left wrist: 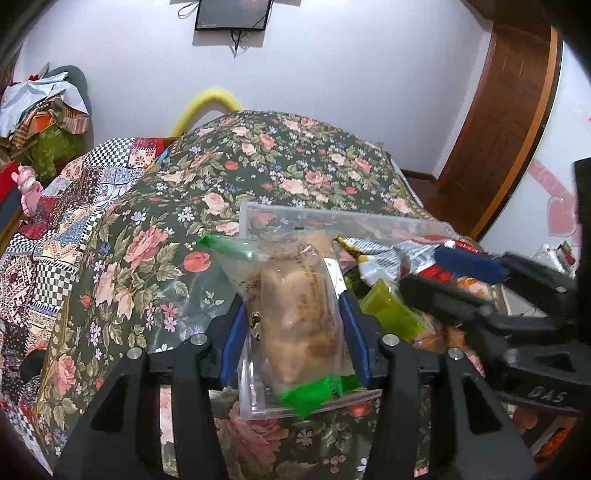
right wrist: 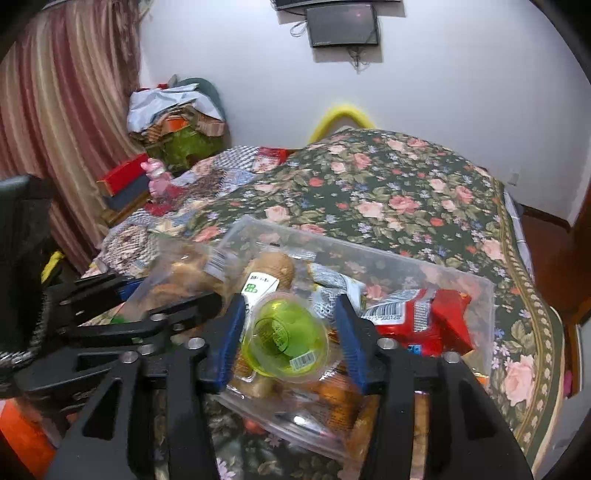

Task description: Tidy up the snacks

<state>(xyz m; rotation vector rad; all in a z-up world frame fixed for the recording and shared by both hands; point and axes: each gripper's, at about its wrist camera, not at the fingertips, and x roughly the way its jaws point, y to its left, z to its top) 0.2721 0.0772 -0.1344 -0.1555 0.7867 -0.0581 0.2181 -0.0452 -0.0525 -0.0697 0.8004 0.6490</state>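
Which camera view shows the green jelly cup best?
The right wrist view. There the green jelly cup lies between the right gripper fingers, its lid label and barcode facing the camera, over the clear bin. The left wrist view shows it only from the side, partly hidden.

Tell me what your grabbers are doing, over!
Left gripper shut on bagged pastry. Right gripper around green jelly cup, over clear snack bin. Nothing blocking.

A bedroom in somebody's home. A bed (right wrist: 388,192) under a floral spread fills most of it, with a patchwork quilt (left wrist: 62,206) alongside, pink striped curtains (right wrist: 62,110), a small wall screen (right wrist: 343,24) and a wooden door (left wrist: 513,110).
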